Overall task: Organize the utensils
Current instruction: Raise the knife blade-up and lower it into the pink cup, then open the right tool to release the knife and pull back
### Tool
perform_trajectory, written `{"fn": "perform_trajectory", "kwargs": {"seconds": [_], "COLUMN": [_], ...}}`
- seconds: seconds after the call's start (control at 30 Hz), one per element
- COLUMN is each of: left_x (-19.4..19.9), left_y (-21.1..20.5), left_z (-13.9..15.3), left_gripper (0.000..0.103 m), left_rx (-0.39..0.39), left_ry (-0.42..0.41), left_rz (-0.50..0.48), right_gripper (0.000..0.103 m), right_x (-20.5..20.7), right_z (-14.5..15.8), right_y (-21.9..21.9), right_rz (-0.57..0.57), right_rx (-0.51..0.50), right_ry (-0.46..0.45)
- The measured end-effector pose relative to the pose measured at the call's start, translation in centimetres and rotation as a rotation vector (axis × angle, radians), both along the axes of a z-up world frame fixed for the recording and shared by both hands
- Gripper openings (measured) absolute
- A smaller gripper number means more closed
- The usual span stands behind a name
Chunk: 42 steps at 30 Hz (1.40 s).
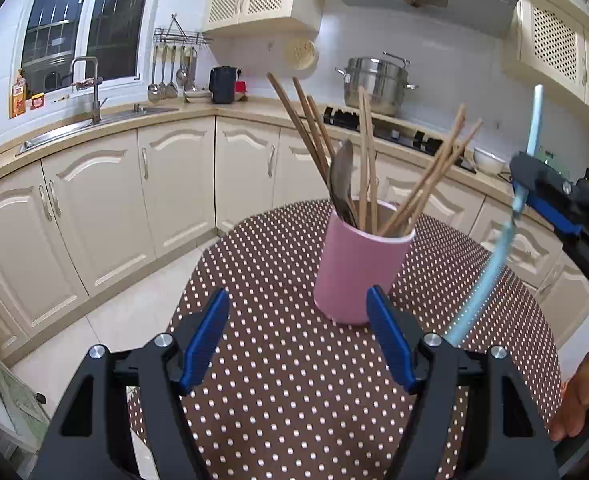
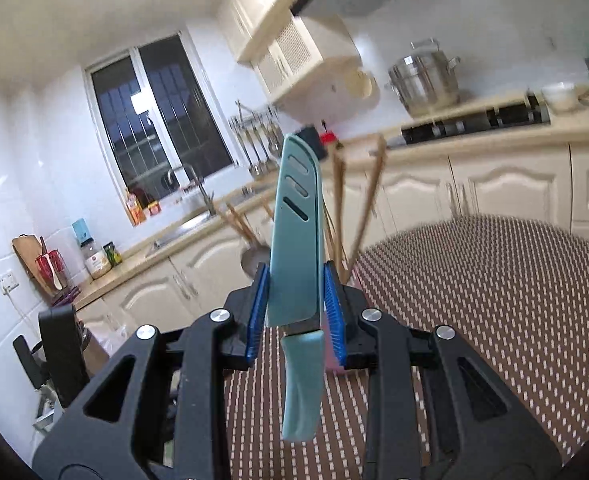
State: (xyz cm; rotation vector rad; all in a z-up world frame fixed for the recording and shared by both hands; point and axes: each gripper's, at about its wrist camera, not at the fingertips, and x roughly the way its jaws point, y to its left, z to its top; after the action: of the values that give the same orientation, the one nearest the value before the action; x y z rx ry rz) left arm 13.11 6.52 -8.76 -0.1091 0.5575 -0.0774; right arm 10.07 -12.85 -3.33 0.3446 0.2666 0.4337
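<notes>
A pink cup (image 1: 356, 272) stands on the round dotted table (image 1: 286, 360), holding several wooden chopsticks (image 1: 306, 120) and a dark spoon (image 1: 340, 180). My left gripper (image 1: 297, 340) is open and empty, low over the table just in front of the cup. My right gripper (image 2: 296, 304) is shut on a light blue knife in its sheath (image 2: 296, 240), blade end up, handle hanging down. In the left wrist view the right gripper (image 1: 520, 192) holds the knife (image 1: 494, 256) in the air to the right of the cup. The cup is mostly hidden behind the knife in the right wrist view.
Cream kitchen cabinets (image 1: 174, 184) and a counter run behind the table, with a sink (image 1: 94, 120), a stove (image 1: 386, 128) and a steel pot (image 1: 374, 84). A white bowl (image 1: 486, 160) sits on the counter at right. Floor tiles (image 1: 134, 300) lie to the left of the table.
</notes>
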Motion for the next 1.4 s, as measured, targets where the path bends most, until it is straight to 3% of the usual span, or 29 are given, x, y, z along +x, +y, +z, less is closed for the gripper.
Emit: {"fn": "perform_trajectory", "kwargs": {"seconds": [0.43, 0.57, 1.4], "left_x": [2.8, 3.3, 4.5], "left_y": [1.1, 1.2, 2.0], "left_z": [1.0, 0.9, 1.3], "left_gripper": [0.07, 0.07, 0.07], "left_rx": [0.0, 0.005, 0.07], "left_ry": [-0.043, -0.045, -0.048], "left_rz": [0.051, 0.058, 0.134], "right_gripper": [0.027, 0.027, 0.027], "right_x": [4.6, 5.6, 7.2], "right_z": [3.3, 3.2, -3.2], "right_y": [2.4, 3.4, 4.8], "right_rz": [-0.063, -0.105, -0.059], "right_rx": [-0.082, -0.152, -0.244], "right_ry": [-0.126, -0.157, 0.032]}}
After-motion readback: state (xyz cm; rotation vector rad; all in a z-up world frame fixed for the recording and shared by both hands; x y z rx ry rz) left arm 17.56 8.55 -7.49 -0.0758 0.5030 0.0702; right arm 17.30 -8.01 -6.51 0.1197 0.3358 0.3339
